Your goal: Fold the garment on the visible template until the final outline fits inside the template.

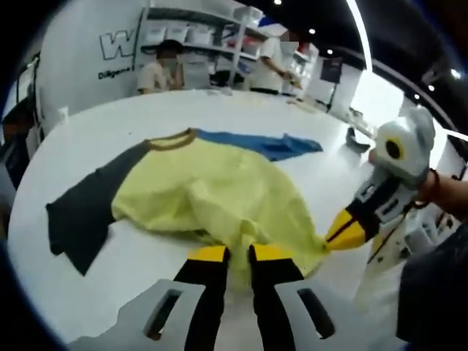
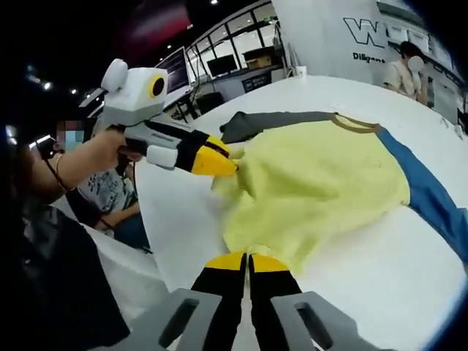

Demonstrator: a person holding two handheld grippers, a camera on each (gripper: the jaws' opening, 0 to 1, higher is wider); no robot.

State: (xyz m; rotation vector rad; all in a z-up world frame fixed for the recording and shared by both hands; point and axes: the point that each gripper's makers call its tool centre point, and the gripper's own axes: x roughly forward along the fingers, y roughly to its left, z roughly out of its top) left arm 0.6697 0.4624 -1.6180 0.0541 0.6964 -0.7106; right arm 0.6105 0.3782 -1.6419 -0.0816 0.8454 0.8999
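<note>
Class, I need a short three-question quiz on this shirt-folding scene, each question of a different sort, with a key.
1. True or false: both grippers are shut on the yellow shirt's hem.
2. Which colour is the sleeve seen on the right in the right gripper view? A red, B blue, C white.
3. Fill in: the shirt lies on a white ___.

Key: 1 true: the left gripper and right gripper both pinch the hem. 2 B. 3 table.
</note>
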